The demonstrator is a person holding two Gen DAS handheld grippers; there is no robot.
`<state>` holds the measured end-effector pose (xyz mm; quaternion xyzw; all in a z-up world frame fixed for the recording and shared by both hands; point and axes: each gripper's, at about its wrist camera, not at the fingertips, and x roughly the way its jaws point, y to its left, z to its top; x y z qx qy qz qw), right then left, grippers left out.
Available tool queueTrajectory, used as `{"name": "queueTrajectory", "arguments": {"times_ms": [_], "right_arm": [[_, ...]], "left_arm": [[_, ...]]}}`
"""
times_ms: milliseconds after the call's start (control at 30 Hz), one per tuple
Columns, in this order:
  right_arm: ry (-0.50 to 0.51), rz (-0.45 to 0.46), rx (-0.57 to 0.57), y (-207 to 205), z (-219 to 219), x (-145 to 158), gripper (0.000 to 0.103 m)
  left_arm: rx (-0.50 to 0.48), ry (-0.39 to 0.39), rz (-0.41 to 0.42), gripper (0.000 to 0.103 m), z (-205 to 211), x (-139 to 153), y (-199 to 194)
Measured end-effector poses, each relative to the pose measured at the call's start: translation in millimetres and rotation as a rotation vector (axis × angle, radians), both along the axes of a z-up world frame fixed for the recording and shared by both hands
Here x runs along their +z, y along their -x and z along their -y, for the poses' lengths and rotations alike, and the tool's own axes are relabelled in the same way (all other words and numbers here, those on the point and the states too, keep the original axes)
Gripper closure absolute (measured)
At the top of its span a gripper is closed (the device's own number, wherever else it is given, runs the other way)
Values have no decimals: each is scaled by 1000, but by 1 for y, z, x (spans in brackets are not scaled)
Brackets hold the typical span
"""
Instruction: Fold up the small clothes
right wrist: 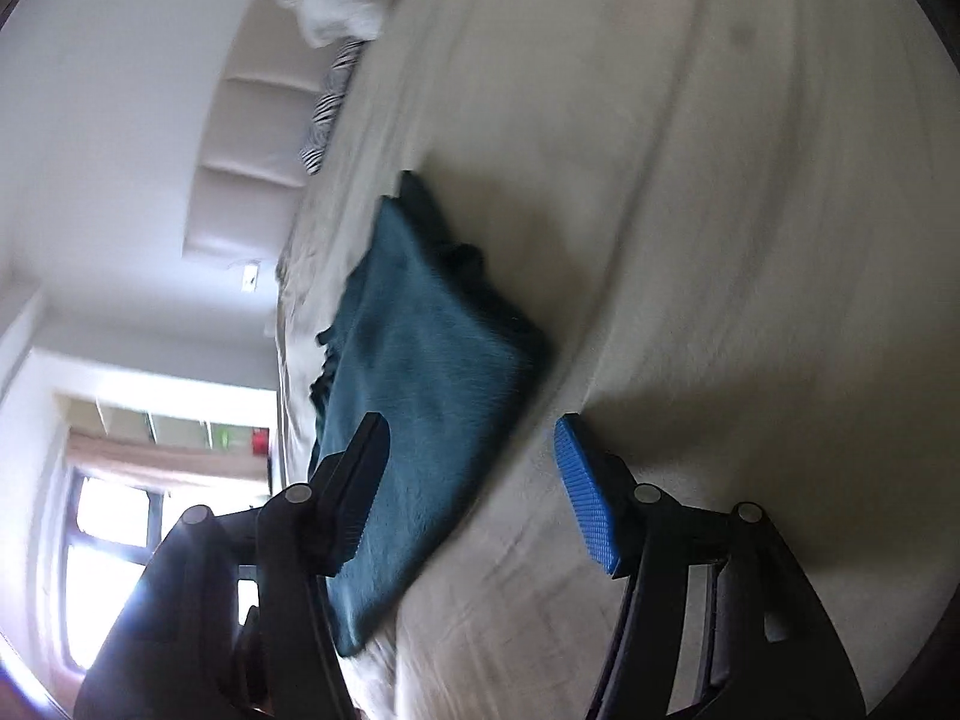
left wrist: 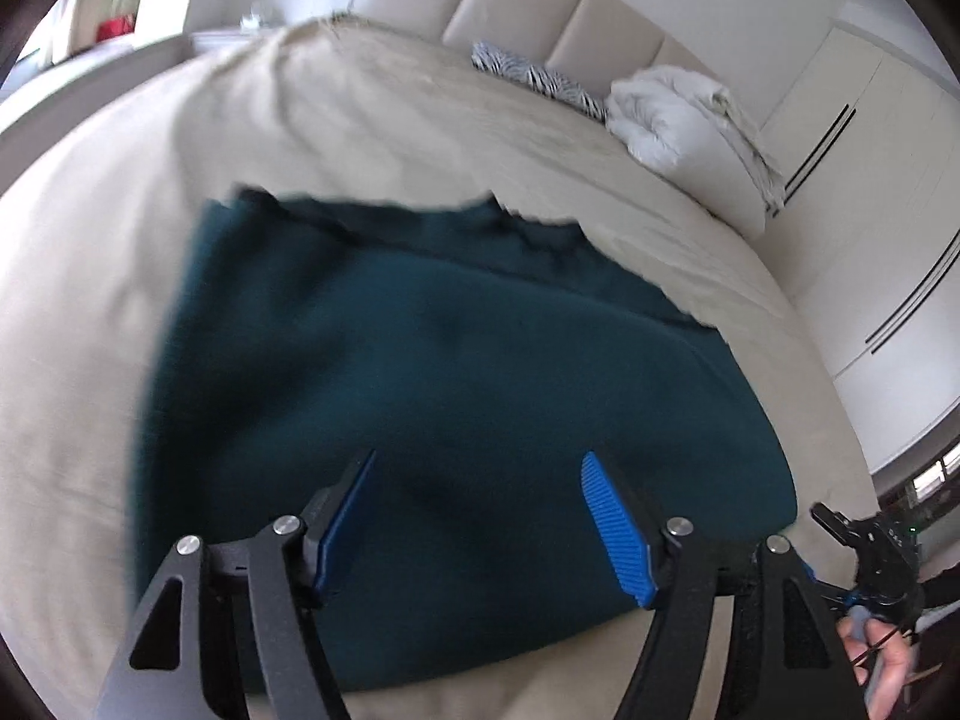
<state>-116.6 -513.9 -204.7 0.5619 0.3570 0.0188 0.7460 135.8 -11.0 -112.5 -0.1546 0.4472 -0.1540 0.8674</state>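
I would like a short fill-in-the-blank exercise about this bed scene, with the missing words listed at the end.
1. The folded garment lying on the bed sheet is dark ____ in colour.
2. The pads of the left gripper are ____ in colour.
3. The pillow at the headboard has a black and white ____ pattern.

Missing words: teal; blue; zebra
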Motion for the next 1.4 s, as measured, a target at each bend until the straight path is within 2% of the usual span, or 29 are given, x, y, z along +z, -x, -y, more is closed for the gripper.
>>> {"name": "queueTrajectory", "arguments": {"times_ms": [167, 233, 333, 433, 467, 533, 733, 767, 800, 867, 900, 933, 1033, 1233, 1300, 1333, 1400], "right_arm": [[-66, 15, -55, -10, 11, -18, 46], [-74, -7, -79, -24, 10, -21, 46], [-81, 12, -101, -31, 11, -18, 46], [-82, 64, -75, -44, 4, -8, 46], [-57, 62, -60, -50, -1, -6, 46], [-74, 52, -47, -62, -7, -9, 46], [-92, 65, -92, -97, -13, -21, 48], [-79, 68, -91, -100, -14, -19, 49], [-46, 71, -82, -106, -17, -15, 54], [-5, 61, -66, -120, -22, -14, 70], [-5, 54, -61, -125, -23, -17, 85], [-13, 36, -56, -129, -23, -22, 91], [-21, 20, -60, -133, -22, -32, 93], [54, 3, -64, -141, -34, -22, 93], [110, 1, -58, -143, -40, -12, 93], [167, 12, -42, -146, -49, 1, 93], [304, 50, 19, -151, -74, 31, 93]], "left_arm": [[-12, 37, -42, 32, 16, -7, -11], [-13, 49, -45, 31, 20, -6, -16], [-24, 60, -39, 31, 24, -4, -24], [-41, 63, -35, 31, 29, -3, -32], [-45, 65, -36, 31, 31, -3, -34], [-49, 73, -37, 31, 31, -3, -37], [-59, 84, -39, 31, 34, -6, -45], [-63, 83, -36, 31, 34, -7, -47], [-64, 85, -36, 31, 34, -9, -48], [-66, 95, -42, 31, 34, -13, -51], [-67, 105, -46, 32, 33, -16, -53], [-67, 115, -50, 32, 32, -18, -54], [-77, 117, -52, 32, 32, -20, -56], [-92, 116, -49, 34, 31, -26, -59], [-88, 145, -57, 37, 27, -27, -61], [-84, 165, -63, 38, 23, -27, -62], [-73, 226, -85, 47, 12, -30, -67]]}}
